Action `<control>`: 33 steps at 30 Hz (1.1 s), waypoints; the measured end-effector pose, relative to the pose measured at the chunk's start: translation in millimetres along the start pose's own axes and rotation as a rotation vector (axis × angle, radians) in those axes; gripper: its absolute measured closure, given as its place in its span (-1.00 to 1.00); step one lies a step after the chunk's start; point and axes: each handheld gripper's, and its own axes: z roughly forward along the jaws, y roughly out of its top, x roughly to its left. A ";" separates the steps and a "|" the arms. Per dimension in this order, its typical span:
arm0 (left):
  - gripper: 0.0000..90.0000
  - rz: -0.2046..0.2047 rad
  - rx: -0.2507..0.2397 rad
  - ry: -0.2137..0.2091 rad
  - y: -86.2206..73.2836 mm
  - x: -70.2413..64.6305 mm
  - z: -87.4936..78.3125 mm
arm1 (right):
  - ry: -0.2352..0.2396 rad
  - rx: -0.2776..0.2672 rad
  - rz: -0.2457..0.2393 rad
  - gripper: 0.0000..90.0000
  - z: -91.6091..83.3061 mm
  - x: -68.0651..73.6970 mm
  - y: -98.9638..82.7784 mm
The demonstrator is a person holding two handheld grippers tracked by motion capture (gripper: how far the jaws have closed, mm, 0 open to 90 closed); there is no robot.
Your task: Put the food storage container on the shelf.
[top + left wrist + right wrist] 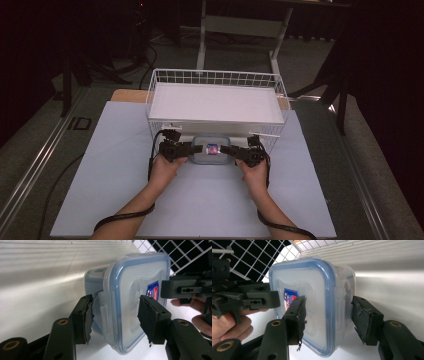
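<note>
Below wire basket, lidded container (contents unclear), between both tongs

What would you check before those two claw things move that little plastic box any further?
1. Left gripper straddles the box's lid edge: ok, though whether both pads press is unclear.
2. Right gripper straddles the opposite edge: ok; its outer pad seems apart from the box wall.
3. Blue-rimmed lid seated on the box: cannot tell for certain.
4. Wire basket just behind the box, close: not ok for moving that way.
5. White mat in front gives free room: ok.
</note>
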 end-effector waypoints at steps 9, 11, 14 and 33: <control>0.05 0.013 -0.007 -0.019 2.9 6.4 3.3 | -0.030 0.007 -0.013 -0.05 2.3 1.7 7.0; 0.04 -0.025 -0.017 -0.028 3.1 7.7 4.5 | -0.053 0.014 -0.031 -0.10 4.5 4.8 7.9; -0.01 0.002 -0.023 -0.001 3.9 7.0 7.2 | -0.057 0.023 -0.034 -0.12 6.2 4.4 10.2; -0.45 0.113 -0.072 0.071 2.6 -1.6 4.8 | -0.169 -0.037 -0.142 -0.29 9.2 12.9 9.0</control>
